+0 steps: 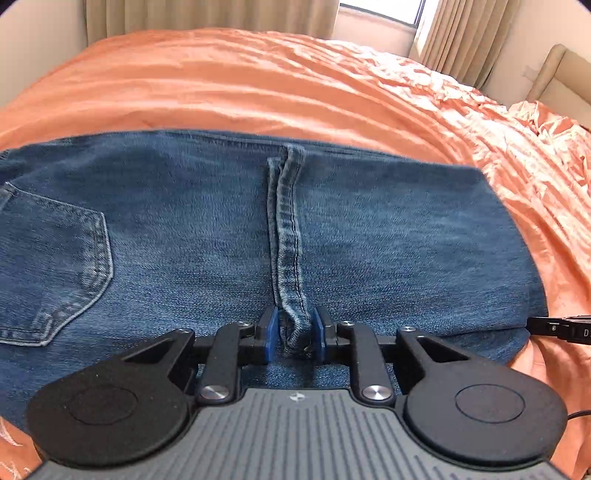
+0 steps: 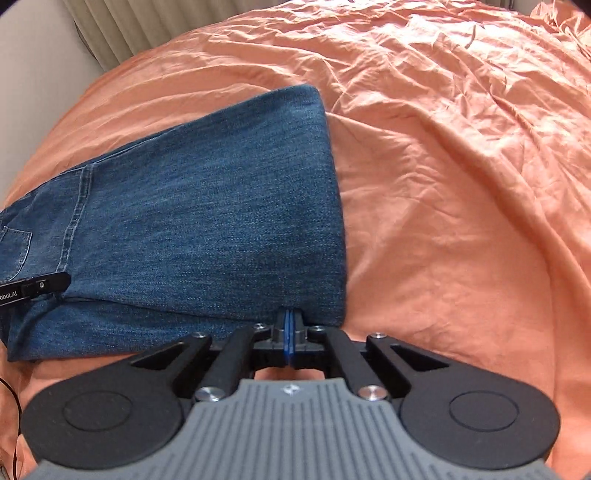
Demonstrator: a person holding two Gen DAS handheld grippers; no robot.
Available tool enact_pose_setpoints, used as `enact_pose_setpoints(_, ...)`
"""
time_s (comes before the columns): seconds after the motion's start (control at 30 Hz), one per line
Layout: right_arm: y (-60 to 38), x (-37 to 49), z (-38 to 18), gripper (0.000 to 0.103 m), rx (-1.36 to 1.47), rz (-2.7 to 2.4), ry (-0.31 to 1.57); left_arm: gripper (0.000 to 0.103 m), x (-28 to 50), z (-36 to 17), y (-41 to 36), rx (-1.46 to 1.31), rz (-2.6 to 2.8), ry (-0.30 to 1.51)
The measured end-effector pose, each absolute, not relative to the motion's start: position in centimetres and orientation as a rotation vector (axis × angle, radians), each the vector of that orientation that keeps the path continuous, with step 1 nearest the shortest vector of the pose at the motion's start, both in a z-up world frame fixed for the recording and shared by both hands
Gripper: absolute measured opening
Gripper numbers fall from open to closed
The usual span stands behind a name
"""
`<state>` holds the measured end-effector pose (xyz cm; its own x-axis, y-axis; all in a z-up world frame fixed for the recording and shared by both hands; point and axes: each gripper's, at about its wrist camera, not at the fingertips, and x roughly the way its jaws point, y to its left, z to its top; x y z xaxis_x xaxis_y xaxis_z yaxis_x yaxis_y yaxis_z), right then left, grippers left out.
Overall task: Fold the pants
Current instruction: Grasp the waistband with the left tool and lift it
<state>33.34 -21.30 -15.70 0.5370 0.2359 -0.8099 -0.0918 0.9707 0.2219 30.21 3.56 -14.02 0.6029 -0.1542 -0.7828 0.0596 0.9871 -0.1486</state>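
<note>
Blue jeans lie folded on a bed draped in a rumpled orange sheet, with beige curtains and a window along the far wall. The left gripper stands narrowly parted around the jeans' hem seam, pads apparently clear of it, while the right gripper is pinched fully together at the near edge of the denim. Bare sheet stretches wide to the right of the fold and beyond the jeans' far edge.

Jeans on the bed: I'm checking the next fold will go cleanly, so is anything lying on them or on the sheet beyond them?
Nothing visible. The jeans lie on bare orange sheet, only the left gripper and right gripper at their near edge.
</note>
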Motion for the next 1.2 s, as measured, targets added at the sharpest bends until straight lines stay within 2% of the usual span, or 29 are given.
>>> enact_pose_setpoints(0.13, -19.4, 31.9, -13.5, 0.003, 0.083, 0.276, 0.898, 0.035, 27.7, -11.7, 5.3, -0.15, -0.12, 0.857)
enact_pose_setpoints(0.23, -17.2, 31.4, -12.1, 0.003, 0.045, 0.365, 0.819, 0.035, 25.7, -9.9, 7.5, -0.179, -0.073, 0.811)
enact_pose_setpoints(0.37, -13.6, 31.7, -10.8, 0.005, -0.004, 0.477, 0.74, 0.042, 23.6, -7.5, 12.5, -0.286, 0.023, 0.737)
enact_pose_setpoints(0.5, -9.9, 31.9, -10.8, 0.014, -0.055, 0.535, 0.715, 0.042, 21.6, -6.3, 18.6, -0.378, 0.133, 0.659)
enact_pose_setpoints(0.6, -7.4, 32.4, -10.8, 0.014, -0.084, 0.561, 0.719, 0.043, 20.1, -6.4, 23.8, -0.458, 0.253, 0.594)
enact_pose_setpoints(0.73, -4.8, 33.4, -11.2, 0.014, -0.098, 0.558, 0.734, 0.044, 19.1, -8.7, 29.7, -0.642, 0.367, 0.541)
enact_pose_setpoints(0.8, -3.7, 34.1, -11.5, 0.014, -0.089, 0.563, 0.742, 0.049, 18.8, -10.5, 31.8, -0.717, 0.401, 0.515)
enact_pose_setpoints(0.97, -1.6, 35.7, -13.0, 0.014, -0.071, 0.584, 0.758, 0.049, 20.0, -15.4, 35.9, -0.97, 0.376, 0.471)
enact_pose_setpoints(1.2, -0.4, 36.4, -15.0, 0.015, -0.135, 0.607, 0.827, 0.051, 23.0, -18.9, 37.8, -1.07, 0.391, 0.451)
